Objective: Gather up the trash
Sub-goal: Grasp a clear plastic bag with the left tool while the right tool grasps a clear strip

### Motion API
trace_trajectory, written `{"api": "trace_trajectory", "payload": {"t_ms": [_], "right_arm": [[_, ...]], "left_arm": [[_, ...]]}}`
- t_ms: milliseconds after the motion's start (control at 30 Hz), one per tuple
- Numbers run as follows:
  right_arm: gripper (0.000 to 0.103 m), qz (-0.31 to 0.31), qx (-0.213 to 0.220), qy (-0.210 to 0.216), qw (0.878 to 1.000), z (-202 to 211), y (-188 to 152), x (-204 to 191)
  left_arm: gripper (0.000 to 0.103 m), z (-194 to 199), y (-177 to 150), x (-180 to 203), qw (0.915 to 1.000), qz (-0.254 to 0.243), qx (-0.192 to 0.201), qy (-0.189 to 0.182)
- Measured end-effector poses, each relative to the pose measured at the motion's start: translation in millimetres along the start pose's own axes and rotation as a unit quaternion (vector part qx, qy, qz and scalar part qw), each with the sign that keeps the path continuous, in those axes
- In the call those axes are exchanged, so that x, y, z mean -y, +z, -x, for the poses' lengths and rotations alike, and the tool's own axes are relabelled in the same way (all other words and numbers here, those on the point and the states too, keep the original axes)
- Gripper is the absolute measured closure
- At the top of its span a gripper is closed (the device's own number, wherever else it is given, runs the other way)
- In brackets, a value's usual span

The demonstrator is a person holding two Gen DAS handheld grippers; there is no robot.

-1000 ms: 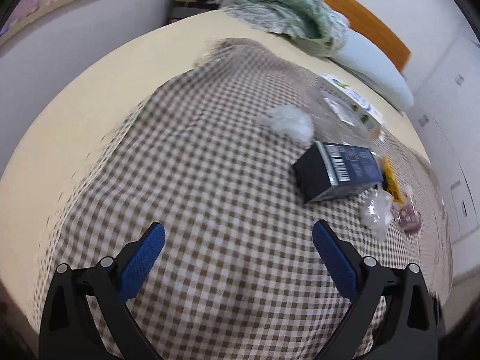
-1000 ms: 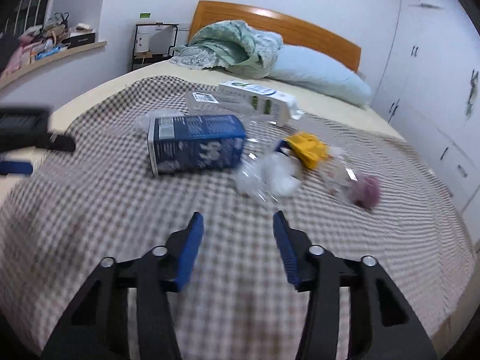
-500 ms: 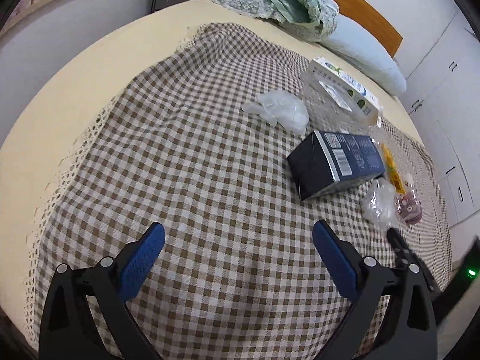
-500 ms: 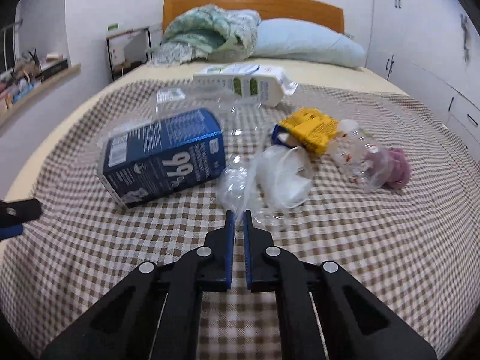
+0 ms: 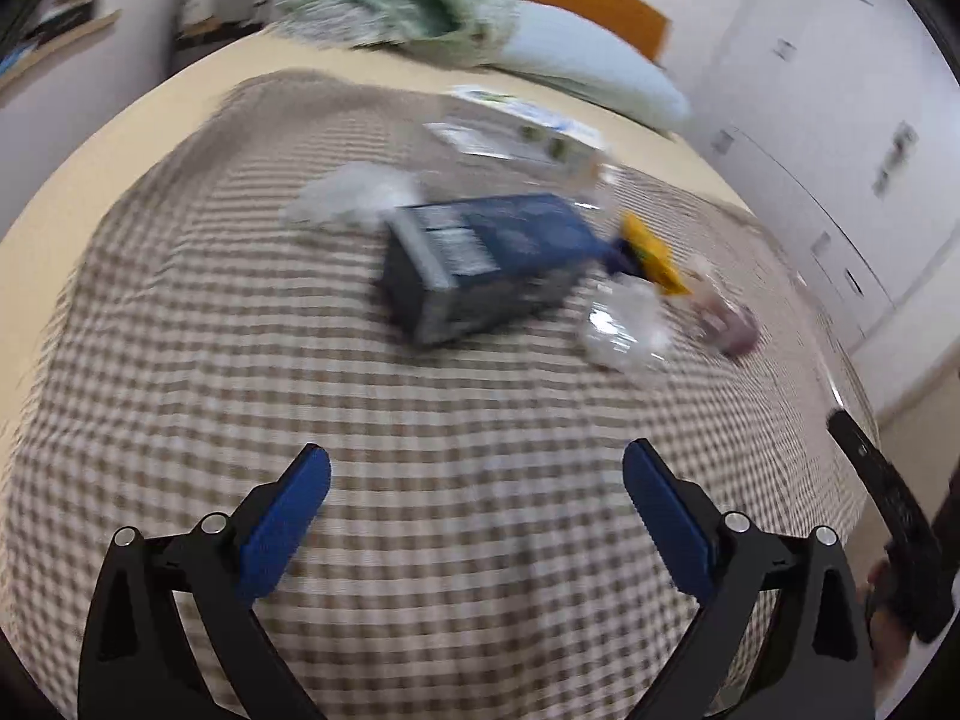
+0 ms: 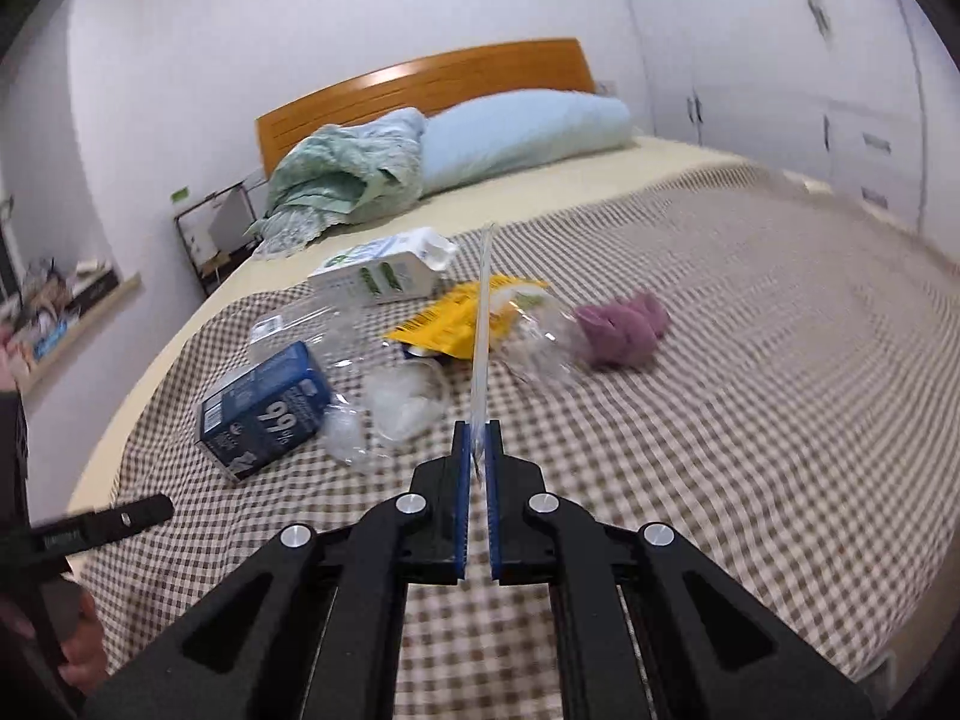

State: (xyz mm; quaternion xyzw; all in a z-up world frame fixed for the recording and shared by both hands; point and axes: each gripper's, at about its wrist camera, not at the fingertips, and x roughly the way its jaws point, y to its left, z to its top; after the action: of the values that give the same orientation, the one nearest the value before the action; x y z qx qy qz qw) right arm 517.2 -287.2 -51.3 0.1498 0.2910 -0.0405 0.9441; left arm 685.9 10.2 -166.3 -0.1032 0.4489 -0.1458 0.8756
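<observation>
Trash on a bed, seen from my two handheld tongs: my right gripper is pressed together on a thin clear plastic strip, which stands edge-on and rises straight up out of the blue pads. My left gripper hangs wide apart over the near part of the checked cloth; its jaws have just been closing a little, and only the cloth shows between them. The left view is blurred.

The rest of the trash lies in a loose cluster on the cloth, beyond both grippers. A blue carton lies on its side at the near left of the cluster. Just right of it is a wad of crumpled clear plastic. Behind that lies a yellow wrapper, and to its right a purple lump with more clear plastic beside it. A white carton lies on its side at the far edge of the cloth, nearest the rumpled green blanket and the pale blue pillow under the wooden headboard
</observation>
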Motion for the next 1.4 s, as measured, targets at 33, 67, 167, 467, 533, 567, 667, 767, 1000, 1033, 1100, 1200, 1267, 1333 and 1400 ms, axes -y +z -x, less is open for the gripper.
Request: {"api": "trace_trajectory", "payload": {"t_ms": [33, 67, 167, 467, 533, 567, 667, 767, 1000, 1033, 1100, 1200, 1267, 1333, 1400], "right_arm": [[0.098, -0.01, 0.001, 0.007, 1.0, -1.2, 0.3, 5.6], [0.098, -0.016, 0.003, 0.015, 1.0, -0.1, 0.5, 9.0], [0.098, -0.005, 0.004, 0.022, 1.0, 0.3, -0.4, 7.6], [0.098, -0.011, -0.018, 0.048, 0.999, -10.8, -4.6, 16.1], [0.098, -0.016, -0.023, 0.05, 0.998, -13.9, -4.6, 20.1], [0.098, -0.017, -0.026, 0.051, 0.998, -15.7, -4.4, 21.4], [0.098, -0.016, -0.034, 0.053, 0.998, -21.8, -4.8, 21.1], [0.098, -0.014, -0.04, 0.057, 0.997, -24.9, -5.6, 18.8], [0.098, -0.001, -0.043, 0.063, 0.997, -23.2, -6.8, 11.6], [0.098, 0.002, -0.043, 0.062, 0.997, -22.8, -7.4, 9.6], [0.098, 0.007, -0.042, 0.063, 0.997, -21.7, -7.9, 6.7], [0.098, 0.004, -0.034, 0.071, 0.997, -15.8, -8.2, 2.0], [0.098, 0.001, -0.025, 0.08, 0.996, -6.2, -7.2, -1.7], [0.098, -0.003, -0.015, 0.088, 0.996, 6.5, -4.1, -3.4], [0.098, 0.001, -0.003, 0.085, 0.996, 25.9, -2.5, -4.5]], "left_arm": [[0.02, -3.0, -1.4, 11.3, 0.9999, -0.009, 0.002, -0.006], [0.021, -6.6, -1.6, 22.8, 0.9997, -0.015, 0.004, -0.018], [0.021, -20.7, 1.7, 52.8, 0.9989, -0.037, 0.006, -0.027], [0.038, -116.1, 24.5, 112.4, 0.9919, -0.096, -0.02, 0.081], [0.058, -127.1, 20.4, 110.8, 0.9921, -0.097, -0.029, 0.074], [0.073, -126.9, 19.0, 109.4, 0.9928, -0.092, -0.021, 0.073], [0.091, -121.5, 18.3, 103.7, 0.9929, -0.095, -0.009, 0.071], [0.097, -109.8, 16.2, 94.5, 0.9933, -0.088, -0.001, 0.075], [0.099, -64.7, 10.3, 99.3, 0.9949, -0.083, 0.013, 0.055], [0.099, -54.3, 6.3, 100.3, 0.9948, -0.084, 0.02, 0.053], [0.099, -37.3, -1.9, 100.3, 0.9949, -0.084, 0.028, 0.049], [0.099, -13.4, -17.1, 98.9, 0.995, -0.082, 0.034, 0.045], [0.1, 3.7, -30.4, 96.5, 0.9952, -0.078, 0.038, 0.045], [0.1, 23.0, -44.7, 93.9, 0.9962, -0.066, 0.036, 0.045], [0.1, 43.0, -57.6, 94.0, 0.997, -0.057, 0.038, 0.037]]}}
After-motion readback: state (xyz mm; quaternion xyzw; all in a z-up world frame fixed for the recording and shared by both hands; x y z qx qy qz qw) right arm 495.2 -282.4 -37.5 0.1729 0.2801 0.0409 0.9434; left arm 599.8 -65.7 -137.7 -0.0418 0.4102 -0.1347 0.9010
